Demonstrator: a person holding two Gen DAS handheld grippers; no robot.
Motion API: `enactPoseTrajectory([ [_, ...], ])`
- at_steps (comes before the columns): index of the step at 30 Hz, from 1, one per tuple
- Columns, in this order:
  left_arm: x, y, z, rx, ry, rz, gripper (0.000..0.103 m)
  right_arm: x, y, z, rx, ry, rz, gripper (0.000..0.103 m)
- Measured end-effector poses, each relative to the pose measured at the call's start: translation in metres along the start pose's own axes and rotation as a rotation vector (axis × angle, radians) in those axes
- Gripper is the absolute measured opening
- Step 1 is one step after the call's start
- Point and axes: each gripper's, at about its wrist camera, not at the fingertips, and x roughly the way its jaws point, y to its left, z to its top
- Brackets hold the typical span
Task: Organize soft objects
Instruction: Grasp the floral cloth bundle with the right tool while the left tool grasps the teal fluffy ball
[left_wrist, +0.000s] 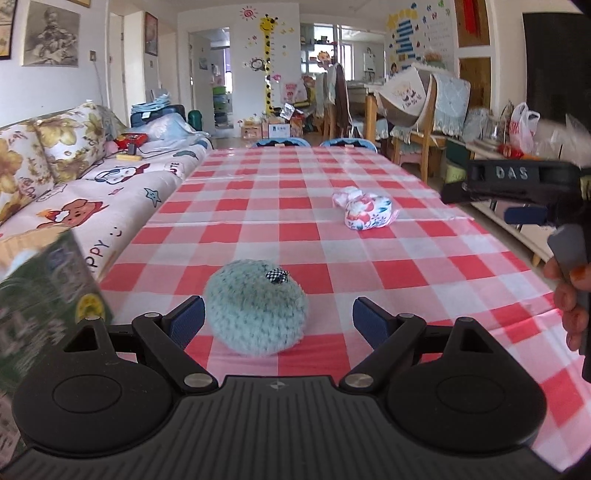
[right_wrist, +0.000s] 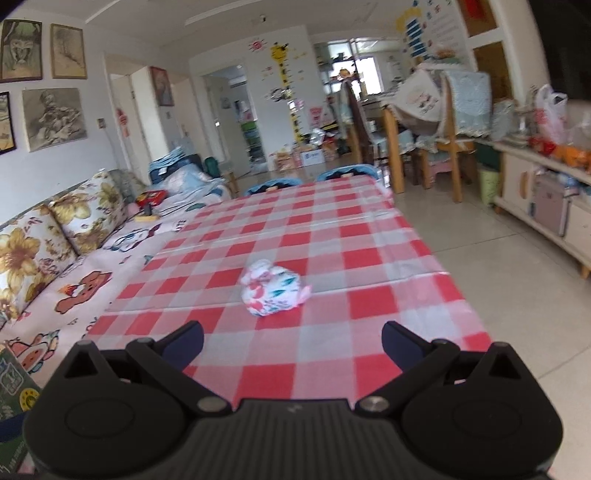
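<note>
Left gripper (left_wrist: 279, 319), held low and level over the red-checked tablecloth (left_wrist: 406, 266), fingers spread wide either side of the fuzzy teal plush ball (left_wrist: 256, 308) without touching; right gripper (right_wrist: 291, 341), raised and tilted, fingers likewise apart, facing the floral fabric bundle (right_wrist: 273, 288) lying mid-table.

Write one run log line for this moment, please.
left gripper: open, around teal plush ball | right gripper: open, short of floral cloth toy
</note>
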Motion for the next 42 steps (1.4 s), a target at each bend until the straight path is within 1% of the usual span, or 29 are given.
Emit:
enactPoseTrajectory([
  [3,0.014,-0.001,0.001,-0.002,0.013,0.004,0.103,0.025,0.002,0.003,0.008,0.01,0.034,0.102],
  [6,0.025,0.0,0.0,-0.003,0.028,0.013,0.103,0.052,0.007,0.003,-0.005,0.023,0.034,0.102],
  [8,0.03,0.002,-0.002,-0.007,0.036,0.024,0.103,0.069,0.011,0.004,-0.035,0.032,0.024,0.102],
  [10,0.032,0.001,-0.003,-0.008,0.033,0.042,0.103,0.081,0.016,0.006,-0.068,0.019,0.013,0.102],
  [15,0.032,0.0,0.003,-0.013,0.033,0.045,0.103,0.114,0.024,0.014,-0.124,0.016,-0.016,0.102],
  [19,0.034,0.0,0.004,-0.018,0.045,0.06,0.103,0.14,0.026,0.015,-0.161,0.062,-0.052,0.102],
  [22,0.036,-0.003,0.002,0.001,0.053,0.081,0.103,0.152,0.027,0.014,-0.177,0.076,-0.066,0.102],
  [24,0.037,-0.004,0.001,0.011,0.061,0.096,0.103,0.157,0.028,0.013,-0.19,0.086,-0.078,0.102],
  [26,0.036,-0.004,-0.001,0.014,0.067,0.105,0.103,0.162,0.029,0.012,-0.202,0.089,-0.088,0.099],
  [29,0.036,-0.001,-0.001,0.006,0.075,0.112,0.103,0.166,0.028,0.012,-0.2,0.111,-0.072,0.086],
  [30,0.037,0.001,0.0,-0.006,0.081,0.112,0.098,0.166,0.029,0.012,-0.201,0.111,-0.067,0.076],
  [31,0.036,0.003,0.001,-0.018,0.082,0.113,0.094,0.167,0.029,0.012,-0.2,0.117,-0.062,0.073],
  [32,0.036,0.004,0.002,-0.031,0.083,0.111,0.092,0.165,0.029,0.011,-0.197,0.118,-0.062,0.073],
  [33,0.035,0.006,0.002,-0.04,0.083,0.108,0.085,0.164,0.029,0.011,-0.195,0.117,-0.061,0.073],
  [34,0.035,0.007,0.003,-0.043,0.082,0.108,0.081,0.162,0.029,0.01,-0.19,0.116,-0.059,0.072],
  [39,0.03,0.011,0.002,-0.059,0.071,0.09,0.078,0.148,0.029,0.003,-0.165,0.116,-0.043,0.071],
  [42,0.025,0.011,-0.001,-0.054,0.07,0.075,0.078,0.135,0.032,-0.005,-0.18,0.118,-0.041,0.071],
])
